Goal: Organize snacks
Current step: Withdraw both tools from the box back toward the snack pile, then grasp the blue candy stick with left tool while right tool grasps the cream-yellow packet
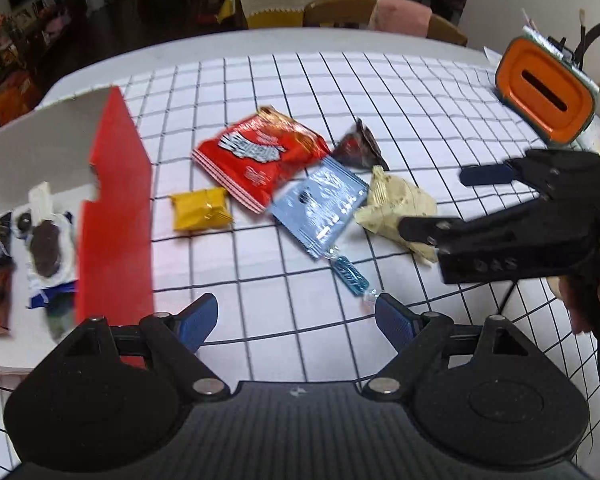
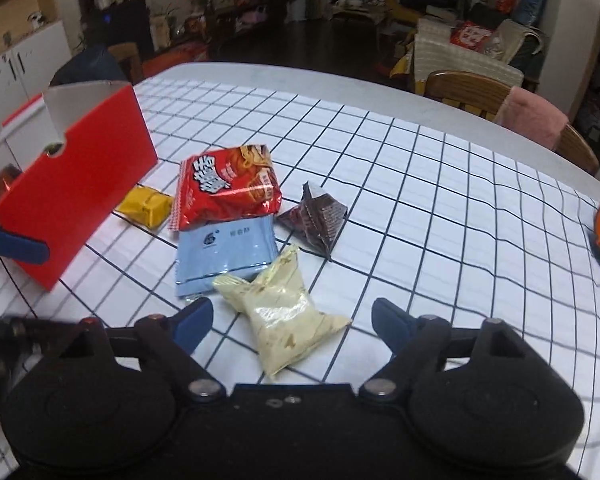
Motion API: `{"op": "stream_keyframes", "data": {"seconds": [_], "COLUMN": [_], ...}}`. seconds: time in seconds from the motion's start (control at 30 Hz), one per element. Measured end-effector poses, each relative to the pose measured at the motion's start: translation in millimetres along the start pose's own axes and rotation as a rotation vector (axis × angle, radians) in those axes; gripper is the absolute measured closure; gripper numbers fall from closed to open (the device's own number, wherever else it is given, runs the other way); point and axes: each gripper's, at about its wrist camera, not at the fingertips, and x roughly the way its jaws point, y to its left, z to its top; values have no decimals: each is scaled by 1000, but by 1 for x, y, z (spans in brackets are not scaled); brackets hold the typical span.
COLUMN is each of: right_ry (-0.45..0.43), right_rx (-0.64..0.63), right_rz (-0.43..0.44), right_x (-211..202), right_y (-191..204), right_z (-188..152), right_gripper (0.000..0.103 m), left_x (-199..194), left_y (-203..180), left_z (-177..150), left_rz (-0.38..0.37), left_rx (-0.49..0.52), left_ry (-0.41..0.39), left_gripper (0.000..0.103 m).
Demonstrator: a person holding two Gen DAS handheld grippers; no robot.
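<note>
- Left gripper (image 1: 296,322) tilts down over the gridded tablecloth (image 1: 420,92), fingers spread wide, nothing between them.
- Blue twisted candy (image 1: 350,274) lies just ahead of its right fingertip, touching none.
- Right gripper (image 2: 292,324) angles down too, jaws apart and gripping nothing; cream packet (image 2: 288,320) lies between the fingertips, no contact seen.
- Light blue packet (image 2: 224,254), red chip bag (image 2: 228,188), yellow packet (image 2: 146,206), dark pyramid packet (image 2: 316,216) cluster beyond.
- Red box (image 1: 116,208), open, holds several wrapped snacks (image 1: 46,248).
</note>
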Motion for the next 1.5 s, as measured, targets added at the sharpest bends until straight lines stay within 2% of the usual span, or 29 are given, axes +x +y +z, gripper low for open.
{"op": "stream_keyframes", "data": {"seconds": [0.2, 0.37, 0.47, 0.63, 0.73, 1.0, 1.17, 1.23, 1.5], "right_ry": [48, 63, 52, 32, 10, -30, -40, -37, -43], "right_rx": [-77, -95, -90, -32, 5, 69, 99, 119, 172], "right_rz": [21, 43, 41, 13, 8, 1, -9, -11, -4], "right_x": [27, 37, 35, 26, 16, -7, -17, -20, -40], "right_y": [0, -2, -4, -16, -23, -31, -29, -28, -14], "right_z": [4, 2, -1, -5, -9, -17, -24, -28, -41], "right_gripper": [34, 62, 68, 71, 71, 71, 71, 71, 71], "left_x": [22, 35, 43, 56, 64, 73, 70, 70, 54], "left_y": [-10, -11, -15, -23, -30, -39, -36, -33, -24], "left_z": [7, 14, 15, 19, 20, 19, 19, 18, 9], "left_rz": [-18, -20, -16, -12, -10, 12, 8, 7, 5], "left_rx": [-5, -35, -31, -34, -16, 25, 19, 10, -13], "left_ry": [37, 66, 78, 97, 115, 126, 115, 116, 104], "left_gripper": [17, 17, 17, 19, 38, 62, 86, 90, 90]}}
